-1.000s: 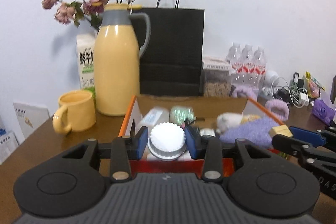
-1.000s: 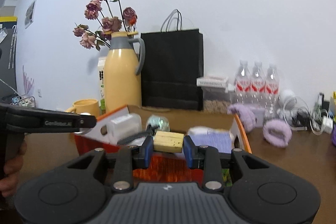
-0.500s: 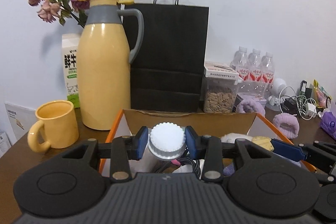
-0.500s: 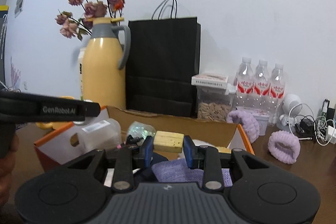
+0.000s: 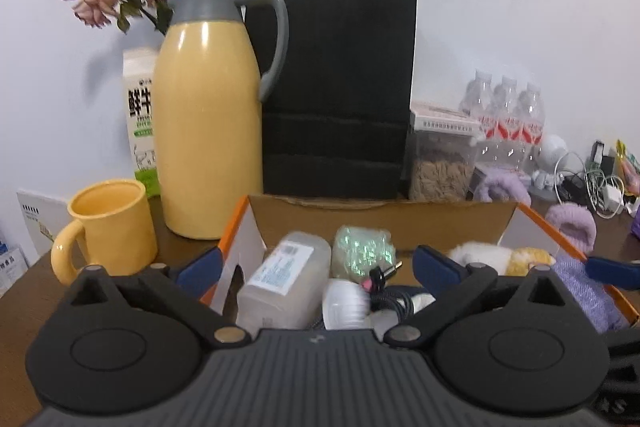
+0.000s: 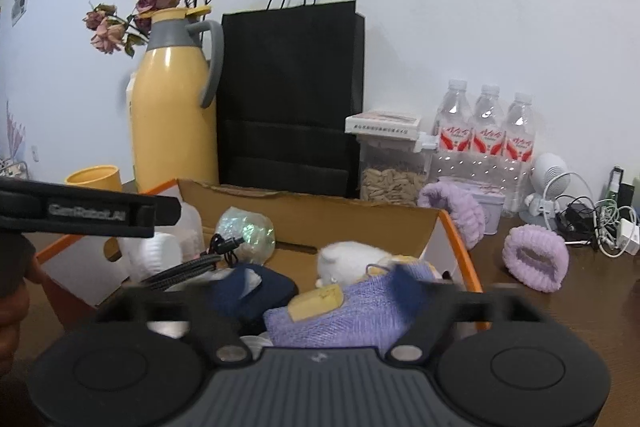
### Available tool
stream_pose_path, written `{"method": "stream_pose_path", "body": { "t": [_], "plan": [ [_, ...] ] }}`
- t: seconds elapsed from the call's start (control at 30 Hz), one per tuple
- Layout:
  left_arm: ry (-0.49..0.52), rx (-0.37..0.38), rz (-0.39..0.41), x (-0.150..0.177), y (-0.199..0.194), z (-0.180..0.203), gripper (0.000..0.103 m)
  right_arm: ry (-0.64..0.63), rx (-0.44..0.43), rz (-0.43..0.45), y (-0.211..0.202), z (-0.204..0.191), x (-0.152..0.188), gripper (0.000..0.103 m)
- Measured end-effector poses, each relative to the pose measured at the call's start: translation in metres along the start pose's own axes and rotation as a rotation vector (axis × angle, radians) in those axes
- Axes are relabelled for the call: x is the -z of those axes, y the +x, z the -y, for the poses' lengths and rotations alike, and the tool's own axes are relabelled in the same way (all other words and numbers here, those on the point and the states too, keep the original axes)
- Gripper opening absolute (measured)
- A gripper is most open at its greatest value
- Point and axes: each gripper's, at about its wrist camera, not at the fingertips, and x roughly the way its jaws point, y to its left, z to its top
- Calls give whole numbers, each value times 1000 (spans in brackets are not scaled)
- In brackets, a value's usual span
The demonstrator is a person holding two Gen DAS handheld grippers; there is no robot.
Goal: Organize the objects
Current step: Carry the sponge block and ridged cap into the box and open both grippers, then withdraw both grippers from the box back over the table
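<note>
An orange-edged cardboard box (image 5: 384, 215) (image 6: 312, 215) holds the objects. My left gripper (image 5: 320, 263) is open above its near side. A clear plastic bottle with a white cap (image 5: 288, 279) lies in the box below it, next to a shiny ball (image 5: 362, 253) and a black cable (image 5: 384, 291). My right gripper (image 6: 320, 287) is open, its fingers blurred. A yellow block (image 6: 316, 303) lies on a purple cloth (image 6: 340, 319) in the box. A white plush toy (image 6: 348, 259) lies behind it.
Behind the box stand a yellow jug with dried flowers (image 5: 208, 131), a yellow mug (image 5: 108, 227), a milk carton (image 5: 140, 115), a black paper bag (image 5: 336, 91), a seed jar (image 6: 392, 163) and water bottles (image 6: 484, 131). Purple bands (image 6: 536, 259) and chargers (image 6: 592, 219) lie right.
Both grippers have opened. The left let go of the white-capped bottle, which now lies in the box. The right let go of the yellow block, which now rests on the purple cloth.
</note>
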Motion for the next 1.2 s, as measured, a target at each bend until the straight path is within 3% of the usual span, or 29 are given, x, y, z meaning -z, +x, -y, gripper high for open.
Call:
{"method": "stream_pose_path", "body": {
  "t": [0.8,1.2],
  "plan": [
    [-40,-13,43,11,-26,-8,103,-33,34,61,-30,-5,5,103],
    [5,-37,0,39,-60,-20,103,-74,40,78,-71,-10,28,103]
  ]
}}
